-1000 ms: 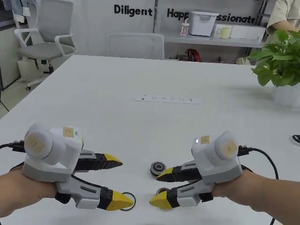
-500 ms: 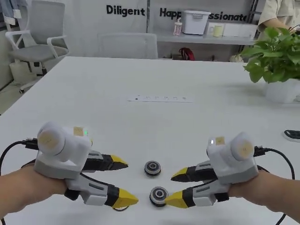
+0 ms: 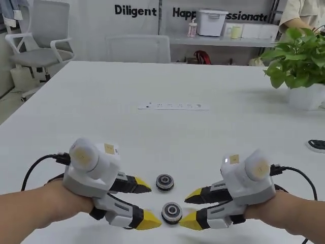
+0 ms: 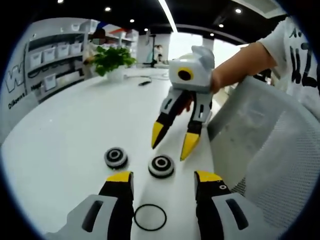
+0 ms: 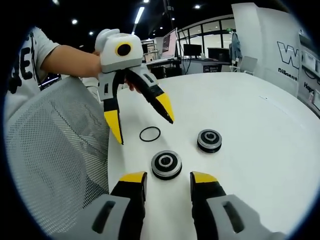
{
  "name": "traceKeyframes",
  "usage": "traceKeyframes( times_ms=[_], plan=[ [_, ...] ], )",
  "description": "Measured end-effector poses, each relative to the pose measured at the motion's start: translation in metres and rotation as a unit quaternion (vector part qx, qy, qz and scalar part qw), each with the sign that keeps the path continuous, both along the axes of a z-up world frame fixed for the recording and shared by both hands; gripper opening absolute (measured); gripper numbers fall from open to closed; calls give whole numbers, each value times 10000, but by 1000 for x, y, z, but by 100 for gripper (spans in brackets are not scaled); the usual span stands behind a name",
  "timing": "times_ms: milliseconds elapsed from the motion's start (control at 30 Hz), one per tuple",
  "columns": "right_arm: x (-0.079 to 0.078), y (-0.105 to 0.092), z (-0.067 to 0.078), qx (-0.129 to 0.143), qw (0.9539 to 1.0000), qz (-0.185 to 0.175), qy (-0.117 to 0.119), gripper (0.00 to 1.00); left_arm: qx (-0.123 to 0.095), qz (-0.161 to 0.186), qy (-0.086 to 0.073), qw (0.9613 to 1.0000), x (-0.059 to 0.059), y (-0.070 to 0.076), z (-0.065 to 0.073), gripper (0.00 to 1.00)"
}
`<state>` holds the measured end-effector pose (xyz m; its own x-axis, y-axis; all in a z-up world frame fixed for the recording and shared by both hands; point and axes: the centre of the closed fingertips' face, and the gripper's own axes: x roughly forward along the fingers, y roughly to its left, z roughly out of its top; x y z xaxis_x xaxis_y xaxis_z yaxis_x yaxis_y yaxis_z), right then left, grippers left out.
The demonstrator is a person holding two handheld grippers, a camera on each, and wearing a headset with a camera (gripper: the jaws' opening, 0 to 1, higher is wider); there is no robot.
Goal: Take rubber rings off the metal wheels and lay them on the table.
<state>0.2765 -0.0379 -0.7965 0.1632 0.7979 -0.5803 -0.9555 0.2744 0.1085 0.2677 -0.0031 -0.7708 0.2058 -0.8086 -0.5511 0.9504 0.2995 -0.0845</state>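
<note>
Two metal wheels with black rubber rings lie near the table's front edge: one further out (image 3: 164, 182) (image 4: 116, 157) (image 5: 209, 140), one closer (image 3: 171, 212) (image 4: 161, 166) (image 5: 166, 164). A loose black rubber ring (image 4: 150, 217) (image 5: 150, 133) lies flat on the table between my left gripper's jaws. My left gripper (image 3: 146, 203) (image 4: 164, 177) is open just left of the wheels. Opposite it, my right gripper (image 3: 185, 208) (image 5: 167, 177) is open, its jaws either side of the closer wheel without touching it. Each gripper holds nothing.
A white power strip (image 3: 173, 107) lies mid-table. At the right, a potted plant (image 3: 299, 61) stands at the back and a small dark object (image 3: 317, 146) lies at the edge. A mesh chair (image 4: 260, 150) sits close to the table's front edge. Office chairs stand beyond the far side.
My left gripper has moved right, towards the two wheels, and its tips now sit close beside them. The right gripper has barely shifted. The wheels have stayed put.
</note>
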Motion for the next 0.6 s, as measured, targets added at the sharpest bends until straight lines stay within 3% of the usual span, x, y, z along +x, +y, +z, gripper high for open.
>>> traceKeyframes(
  times_ms=[267,600],
  plan=[
    [-7,2,-5,-64,9999,88,51,31,-41,14,82,10000,0,-14,-6,45],
    [-4,-2,-3,-1,10000,-41,65,31,10,3,102,9999,3,-27,-12,35]
  ],
)
